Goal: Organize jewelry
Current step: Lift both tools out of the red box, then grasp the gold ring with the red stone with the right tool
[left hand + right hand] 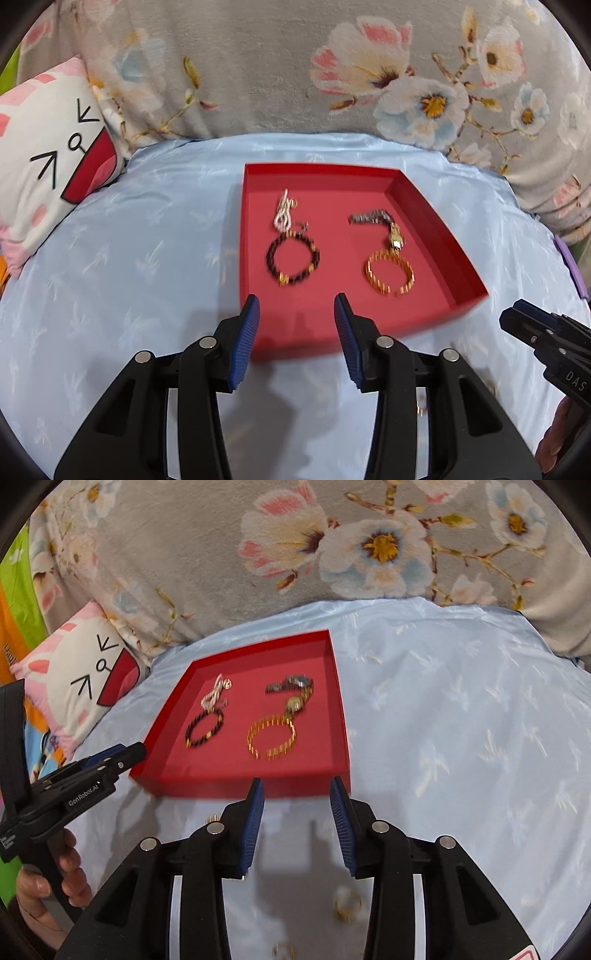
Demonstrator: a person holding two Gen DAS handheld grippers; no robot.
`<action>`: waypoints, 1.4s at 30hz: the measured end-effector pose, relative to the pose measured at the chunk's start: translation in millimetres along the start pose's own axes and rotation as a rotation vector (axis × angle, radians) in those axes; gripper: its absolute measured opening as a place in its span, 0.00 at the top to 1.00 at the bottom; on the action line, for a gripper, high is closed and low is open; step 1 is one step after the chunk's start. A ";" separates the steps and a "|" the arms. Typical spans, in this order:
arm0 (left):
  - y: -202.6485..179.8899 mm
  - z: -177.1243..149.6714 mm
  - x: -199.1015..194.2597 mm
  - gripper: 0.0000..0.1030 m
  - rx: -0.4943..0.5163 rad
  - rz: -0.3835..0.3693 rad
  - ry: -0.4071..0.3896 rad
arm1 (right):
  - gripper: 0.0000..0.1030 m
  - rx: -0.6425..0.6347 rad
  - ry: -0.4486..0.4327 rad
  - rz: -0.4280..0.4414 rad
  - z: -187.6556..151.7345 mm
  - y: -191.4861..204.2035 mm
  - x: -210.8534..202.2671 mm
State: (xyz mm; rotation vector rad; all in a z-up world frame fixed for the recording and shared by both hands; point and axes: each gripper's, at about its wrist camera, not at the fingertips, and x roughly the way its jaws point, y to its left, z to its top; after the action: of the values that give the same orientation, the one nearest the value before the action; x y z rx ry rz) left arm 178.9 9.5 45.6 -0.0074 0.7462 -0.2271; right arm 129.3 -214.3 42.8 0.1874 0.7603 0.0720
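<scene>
Grey blanket [258,66]: plush, printed with pink, white and blue flowers, bunched across the back of both views.
Blue sheet [129,258]: pale satin with a faint leaf pattern, spread over the bed and carrying everything else.
Cushion [44,155]: white and pink with a cartoon face, at the left edge, touching the sheet.
Red tray [436,236]: shallow, square, low walls, lying flat on the sheet ahead of both tools.
Left hand-held gripper [297,306]: blue ribbed pads apart with nothing between them, tips over the tray's near wall.
Right hand-held gripper [297,790]: pads likewise apart and empty, tips at the tray's near wall toward its right corner.
Hand [55,878]: wrapped round the left tool's handle, seen at the lower left of the right wrist view.
Gold bracelet [389,275]: open ring of links in the tray's right half.
Dark beaded bracelet [293,262]: round, with gold beads, in the tray's left half, apart from the gold one.
Watch [380,221]: dark strap and gold case, just behind the gold bracelet, touching it.
Silver chain [283,214]: bunched just behind the beaded bracelet.
Gold rings [347,904]: blurred, loose on the sheet outside the tray, below the right tool's fingers.
</scene>
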 end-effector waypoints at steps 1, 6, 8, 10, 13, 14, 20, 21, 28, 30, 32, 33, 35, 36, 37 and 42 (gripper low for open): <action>-0.3 -5.4 -4.2 0.61 0.001 0.005 0.001 | 0.65 -0.002 0.001 -0.006 -9.0 -0.1 -6.5; -6.3 -37.1 -29.8 0.61 0.005 0.021 0.004 | 0.65 0.023 0.029 -0.008 -47.5 -8.8 -29.6; -9.5 -49.5 -38.8 0.61 0.002 0.019 0.004 | 0.65 0.033 0.041 -0.015 -60.5 -14.0 -36.1; -14.1 -60.4 -45.1 0.61 0.008 0.030 -0.001 | 0.65 0.041 0.048 -0.027 -73.4 -18.7 -42.2; -21.6 -72.9 -48.7 0.61 0.022 0.031 0.008 | 0.65 0.053 0.067 -0.041 -87.3 -25.0 -43.9; -24.5 -77.3 -49.2 0.61 0.026 0.030 0.013 | 0.65 0.058 0.074 -0.047 -90.3 -26.8 -43.0; -35.8 -92.3 -48.6 0.61 0.033 0.011 0.026 | 0.65 0.051 0.087 -0.079 -98.5 -26.6 -33.4; -37.2 -94.4 -48.4 0.61 0.035 0.011 0.028 | 0.65 0.045 0.086 -0.084 -98.0 -25.1 -31.0; -38.0 -97.6 -44.0 0.61 0.024 0.002 0.044 | 0.66 0.046 0.101 -0.093 -90.7 -21.6 -6.7; -36.9 -97.4 -43.0 0.61 0.021 0.006 0.044 | 0.66 0.046 0.102 -0.095 -88.7 -20.7 -2.7; -36.6 -97.6 -42.3 0.61 0.019 0.009 0.044 | 0.67 0.042 0.100 -0.106 -87.1 -19.8 1.0; -35.9 -97.4 -41.7 0.61 0.018 0.010 0.045 | 0.67 0.041 0.100 -0.109 -86.7 -19.6 2.5; -35.5 -96.8 -41.2 0.61 0.015 0.010 0.044 | 0.69 0.042 0.102 -0.109 -86.6 -19.6 4.9; -35.6 -96.7 -41.1 0.61 0.015 0.010 0.044 | 0.70 0.044 0.104 -0.108 -86.2 -19.4 6.1; -35.7 -96.6 -41.0 0.61 0.016 0.009 0.043 | 0.75 0.045 0.105 -0.109 -86.5 -19.9 7.2; -38.1 -96.2 -40.9 0.61 0.022 0.005 0.044 | 0.85 0.046 0.102 -0.124 -84.3 -22.7 9.0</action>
State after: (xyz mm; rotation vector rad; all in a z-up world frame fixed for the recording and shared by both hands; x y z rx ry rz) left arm 77.3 -12.1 5.8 0.0207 0.7877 -0.2317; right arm 77.5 -223.4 -27.4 0.1811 0.8739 -0.0546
